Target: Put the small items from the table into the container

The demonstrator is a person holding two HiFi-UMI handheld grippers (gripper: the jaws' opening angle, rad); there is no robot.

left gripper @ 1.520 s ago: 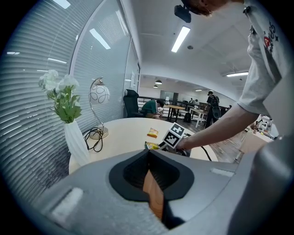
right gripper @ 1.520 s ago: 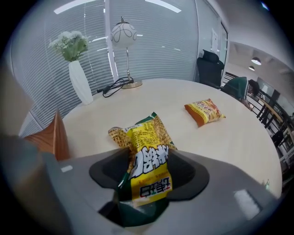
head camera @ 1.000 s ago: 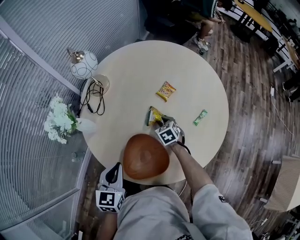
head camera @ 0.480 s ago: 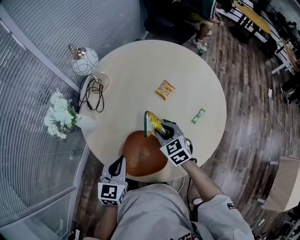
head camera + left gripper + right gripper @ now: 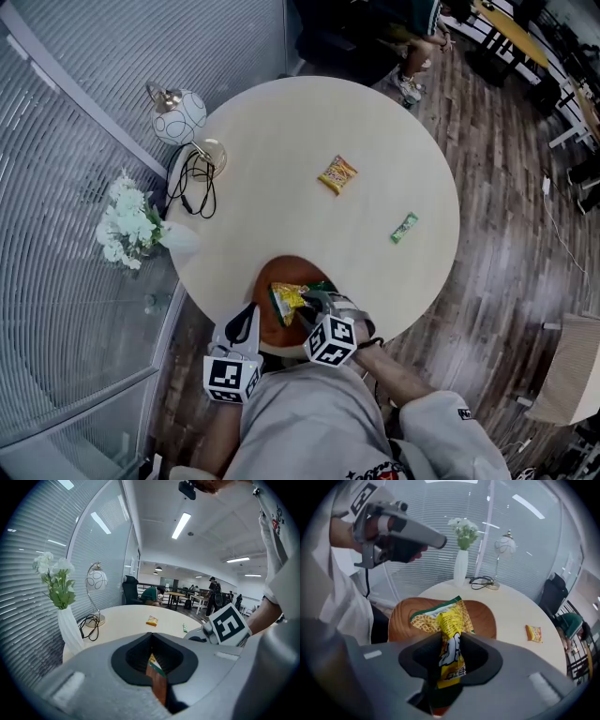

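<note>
as fingers (image 5: 480, 660) pinch it, packet (image 5: 449, 634) overhangs bowl (image 5: 401, 616)

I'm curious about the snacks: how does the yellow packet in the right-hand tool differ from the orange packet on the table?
The yellow packet is pinched in the right gripper, held over the wooden bowl; the orange packet lies flat on the table, untouched. The yellow packet shows a green edge and is creased at the grip; the orange packet shows no green. Both are small snack bags.
</note>
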